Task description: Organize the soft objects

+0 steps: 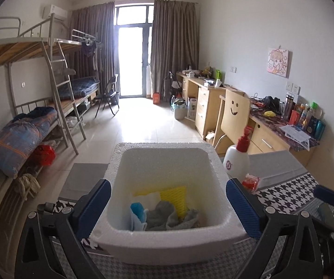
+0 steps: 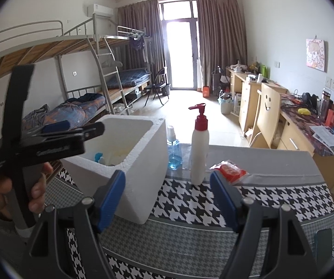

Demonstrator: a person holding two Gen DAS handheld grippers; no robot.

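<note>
A white foam box (image 1: pixel 167 241) stands on the houndstooth table cover. Inside lie grey socks (image 1: pixel 164 216), a yellow ribbed cloth (image 1: pixel 175 197), a white pad (image 1: pixel 150 197) and a blue item (image 1: pixel 136 209). My left gripper (image 1: pixel 169 209) hangs over the box's near rim, open wide, its blue pads outside both side walls and nothing between them. In the right wrist view the same box (image 2: pixel 141 174) sits left of centre. My right gripper (image 2: pixel 168 200) is open and empty over the cover, pointing at a white pump bottle (image 2: pixel 199 153) and a red packet (image 2: pixel 231 171).
The pump bottle (image 1: pixel 236 162) and red packet (image 1: pixel 250 182) stand right of the box, and a blue-liquid bottle (image 2: pixel 173 153) behind it. A hand (image 2: pixel 39 186) grips the left tool. Bunk beds (image 1: pixel 27 127) line the left wall, desks and a chair (image 1: pixel 234 116) the right.
</note>
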